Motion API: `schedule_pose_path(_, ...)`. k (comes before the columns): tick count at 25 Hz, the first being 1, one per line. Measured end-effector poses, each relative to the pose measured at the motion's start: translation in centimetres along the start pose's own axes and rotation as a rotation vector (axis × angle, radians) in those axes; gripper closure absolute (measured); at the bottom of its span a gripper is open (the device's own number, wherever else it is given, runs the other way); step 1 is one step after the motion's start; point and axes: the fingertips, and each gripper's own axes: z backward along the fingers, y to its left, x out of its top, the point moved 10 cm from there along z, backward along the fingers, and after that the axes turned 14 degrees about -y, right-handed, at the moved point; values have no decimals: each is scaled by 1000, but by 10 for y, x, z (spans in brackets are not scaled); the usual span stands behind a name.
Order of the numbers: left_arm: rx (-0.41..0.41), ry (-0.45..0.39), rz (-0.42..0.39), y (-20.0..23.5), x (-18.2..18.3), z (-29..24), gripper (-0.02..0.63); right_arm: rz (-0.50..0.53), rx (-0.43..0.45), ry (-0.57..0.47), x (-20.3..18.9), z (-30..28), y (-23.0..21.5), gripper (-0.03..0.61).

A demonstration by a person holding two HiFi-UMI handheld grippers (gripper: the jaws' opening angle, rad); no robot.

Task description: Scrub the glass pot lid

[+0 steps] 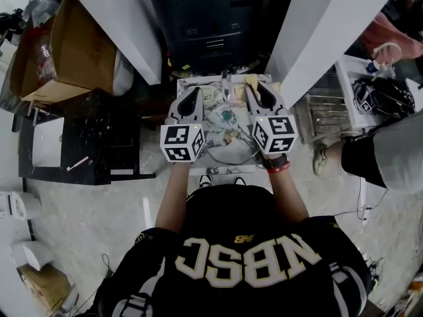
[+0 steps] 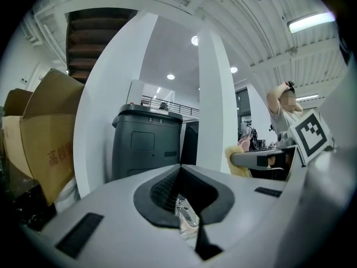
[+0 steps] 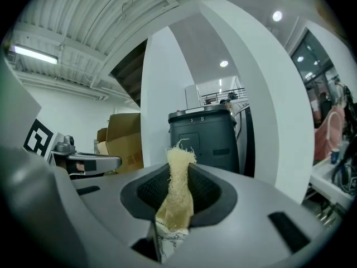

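- Head view sets the bench [image 1: 213, 158] right below both my hands. The glass pot lid [image 1: 228, 140] lies on it between the two tools. Both tools are held level above it, so I judge no scrubbing is under way at this moment.
- To scrub well, I'd bring my right gripper [image 1: 252, 88] down so the yellow scrubbing cloth [image 3: 177, 194] meets the glass flat. Then I'd work in rounds from the middle out to the rim, with the hard fingers kept off the glass.
- My right fingers are closed tight on that cloth, and its frayed end stands out past the tips. That's enough cloth to work with, but the squeeze needs to be firm or it will drag out.
- My left gripper [image 1: 195, 92] has its fingers pressed together, with nothing clamped that I can name. It ought to steady the lid so it doesn't skate across the bench.
- Neither gripper view shows the lid; both look out at a dark bin [image 2: 146, 147] and white pillars [image 2: 215, 105].
- From above, my tools cover the lid's sides, so its full rim and how dirty it is stay unclear.
- A shiny sliver shows in the slit under my left fingers. It is perhaps the lid or the bench beneath; I can't tell which.
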Motion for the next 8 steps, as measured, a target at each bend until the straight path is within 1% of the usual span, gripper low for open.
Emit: schedule_pose_path(8,-16,29,-16,-2,-14,-7,598,-6,1,16,-7,-3,-6,480)
